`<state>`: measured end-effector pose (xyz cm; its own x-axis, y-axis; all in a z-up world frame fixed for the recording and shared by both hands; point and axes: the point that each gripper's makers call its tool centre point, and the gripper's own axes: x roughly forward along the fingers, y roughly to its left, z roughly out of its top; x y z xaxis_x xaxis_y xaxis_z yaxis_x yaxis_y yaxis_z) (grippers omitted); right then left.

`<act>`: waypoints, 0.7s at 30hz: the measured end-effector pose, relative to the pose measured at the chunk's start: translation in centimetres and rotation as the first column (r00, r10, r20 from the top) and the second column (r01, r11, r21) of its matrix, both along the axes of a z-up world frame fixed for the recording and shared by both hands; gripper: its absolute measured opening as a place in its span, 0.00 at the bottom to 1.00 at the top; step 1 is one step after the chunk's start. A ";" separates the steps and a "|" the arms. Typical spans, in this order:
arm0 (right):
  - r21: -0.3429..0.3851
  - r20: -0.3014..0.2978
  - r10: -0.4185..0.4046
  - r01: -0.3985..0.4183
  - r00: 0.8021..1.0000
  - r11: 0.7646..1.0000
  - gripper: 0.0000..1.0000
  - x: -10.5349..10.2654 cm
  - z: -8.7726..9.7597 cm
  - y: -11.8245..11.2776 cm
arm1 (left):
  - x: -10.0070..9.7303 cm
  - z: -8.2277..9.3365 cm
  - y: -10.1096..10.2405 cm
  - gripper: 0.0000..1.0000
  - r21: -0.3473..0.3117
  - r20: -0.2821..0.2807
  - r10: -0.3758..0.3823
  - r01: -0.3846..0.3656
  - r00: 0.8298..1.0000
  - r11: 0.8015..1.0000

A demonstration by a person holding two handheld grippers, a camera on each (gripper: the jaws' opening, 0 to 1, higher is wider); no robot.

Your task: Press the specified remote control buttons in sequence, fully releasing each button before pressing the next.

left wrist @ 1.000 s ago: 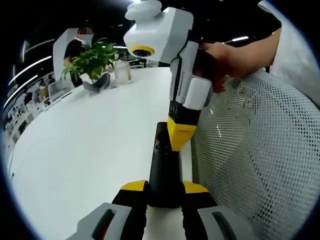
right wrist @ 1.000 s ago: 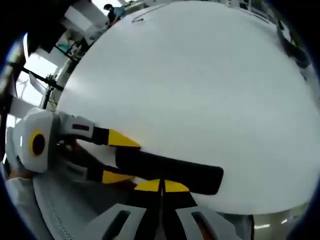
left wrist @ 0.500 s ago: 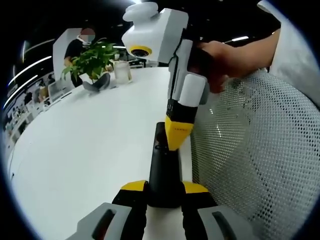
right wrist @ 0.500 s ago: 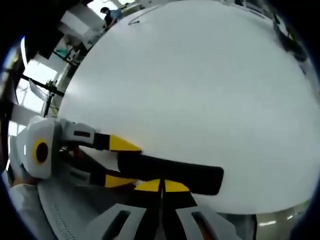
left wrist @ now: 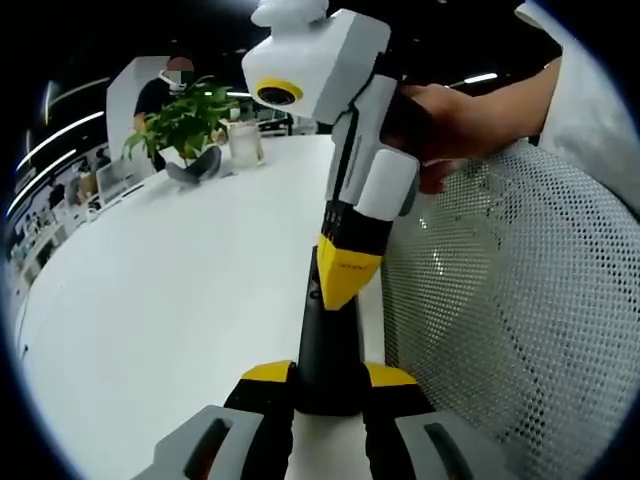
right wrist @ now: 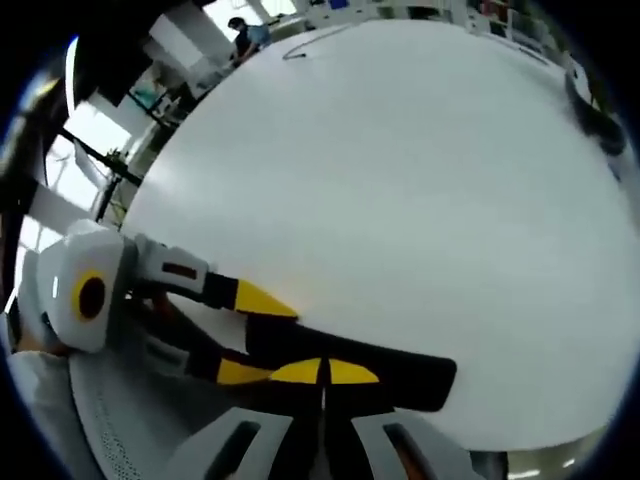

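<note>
Bright, even overhead light falls on the smooth white tabletop [left wrist: 170, 290], which looks nearly washed out in the right gripper view, with only soft, faint shadows. Long ceiling light strips [left wrist: 480, 77] glow against a dark ceiling in the left gripper view. Strong fisheye bending curves the table's edge. The far background, near the green leafy potted plant [left wrist: 180, 120], is soft and slightly blurred.

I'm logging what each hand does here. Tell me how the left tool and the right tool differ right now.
The left tool is clamped on the near end of the black remote; the right tool holds nothing. The left tool's jaws sit apart around the remote; the right tool's jaws are shut, their tip on the remote's top. Both have yellow tips.
</note>
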<state>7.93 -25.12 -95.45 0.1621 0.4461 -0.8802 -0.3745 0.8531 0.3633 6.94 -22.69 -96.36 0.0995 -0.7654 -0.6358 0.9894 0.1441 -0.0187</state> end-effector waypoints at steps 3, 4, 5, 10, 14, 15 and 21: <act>0.004 0.008 -0.004 0.004 1.000 1.000 0.00 0.2 0.0 0.0 | 0.0 0.0 0.0 0.25 0.000 0.000 0.000 0.000 1.000 1.000; 0.007 0.009 -0.001 0.001 1.000 1.000 0.00 0.2 0.0 0.1 | 0.1 0.0 0.0 0.25 -0.001 -0.001 0.000 0.000 1.000 1.000; 0.009 0.009 -0.001 0.001 1.000 1.000 0.00 0.2 0.0 0.2 | 0.1 0.0 0.0 0.25 -0.001 -0.001 0.001 -0.001 1.000 1.000; 0.010 -0.010 0.017 -0.017 1.000 1.000 0.00 -0.2 -0.3 0.5 | 0.1 -0.1 0.1 0.25 -0.002 -0.002 0.002 -0.002 1.000 1.000; 0.018 -0.021 0.000 0.000 1.000 1.000 0.00 -0.2 -0.3 0.3 | 0.1 0.0 0.1 0.25 -0.003 -0.003 0.002 -0.002 1.000 1.000; 0.025 -0.027 -0.009 0.009 1.000 1.000 0.00 -0.1 -0.3 0.3 | 0.1 0.0 0.1 0.25 -0.003 -0.003 0.002 -0.002 1.000 1.000; 0.024 -0.019 -0.005 0.005 1.000 1.000 0.00 -0.2 -0.3 0.4 | 0.1 0.0 0.1 0.25 -0.004 -0.004 0.004 -0.004 1.000 1.000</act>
<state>7.70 -24.69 -95.75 0.1482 0.4662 -0.8722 -0.3632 0.8460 0.3904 7.00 -22.61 -96.40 0.0995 -0.7676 -0.6332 0.9888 0.1476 -0.0236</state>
